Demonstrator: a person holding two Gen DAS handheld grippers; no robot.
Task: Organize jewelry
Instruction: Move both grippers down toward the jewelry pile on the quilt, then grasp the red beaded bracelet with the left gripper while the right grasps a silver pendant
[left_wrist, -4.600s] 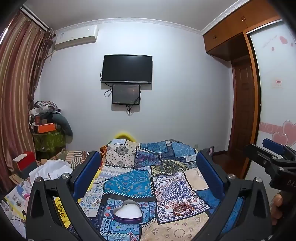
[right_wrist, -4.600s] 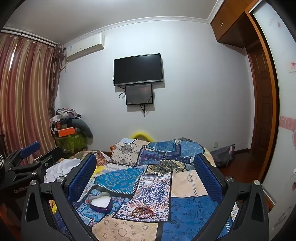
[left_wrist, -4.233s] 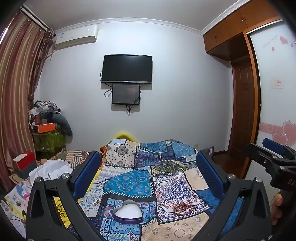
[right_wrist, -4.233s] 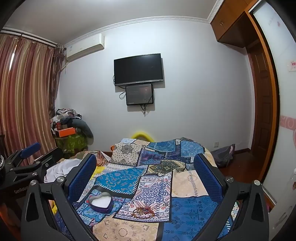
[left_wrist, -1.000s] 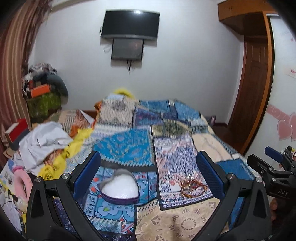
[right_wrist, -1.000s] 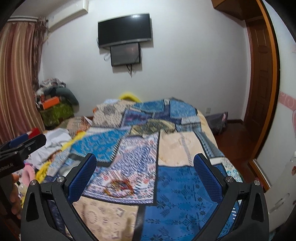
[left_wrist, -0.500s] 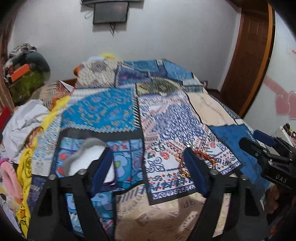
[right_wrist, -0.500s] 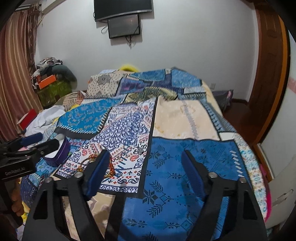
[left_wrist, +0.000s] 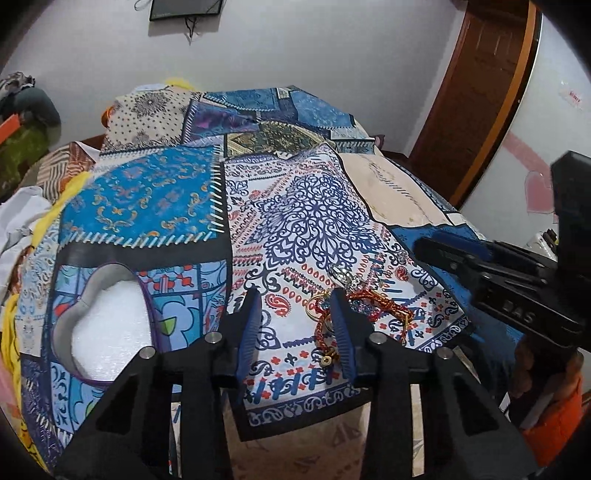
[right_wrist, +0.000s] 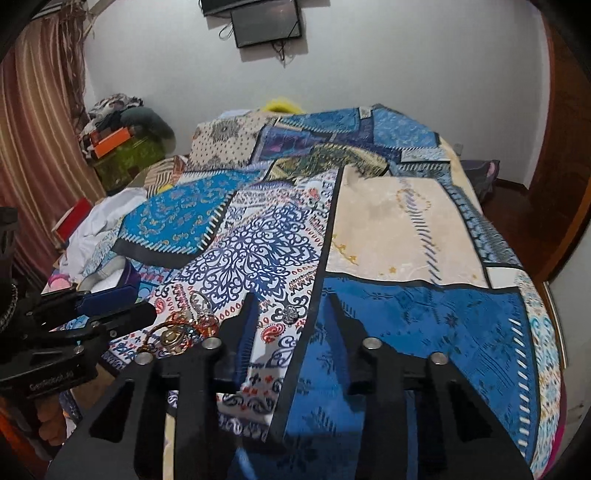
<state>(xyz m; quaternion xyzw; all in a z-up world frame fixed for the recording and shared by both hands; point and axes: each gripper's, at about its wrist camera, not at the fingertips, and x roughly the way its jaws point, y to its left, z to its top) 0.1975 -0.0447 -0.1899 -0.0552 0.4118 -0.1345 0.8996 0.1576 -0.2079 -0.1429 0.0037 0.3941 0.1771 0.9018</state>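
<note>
Both grippers have come down from facing the wall to the patchwork bedspread (left_wrist: 147, 192), and their jaws are closing with only cloth between them. Just right of the heart-shaped box (left_wrist: 103, 332) lies the jewelry pile (left_wrist: 354, 302): a red woven bracelet, gold rings, a silver piece. Beside it sits the left gripper (left_wrist: 295, 314), grasping nothing; the right gripper (right_wrist: 291, 321) is further right, also without load. I judge the pieces light, limp and easy to tangle; take the bracelet's cord.

bare quilt (right_wrist: 413, 317) right, jewelry pile (left_wrist: 354, 306) ahead
</note>
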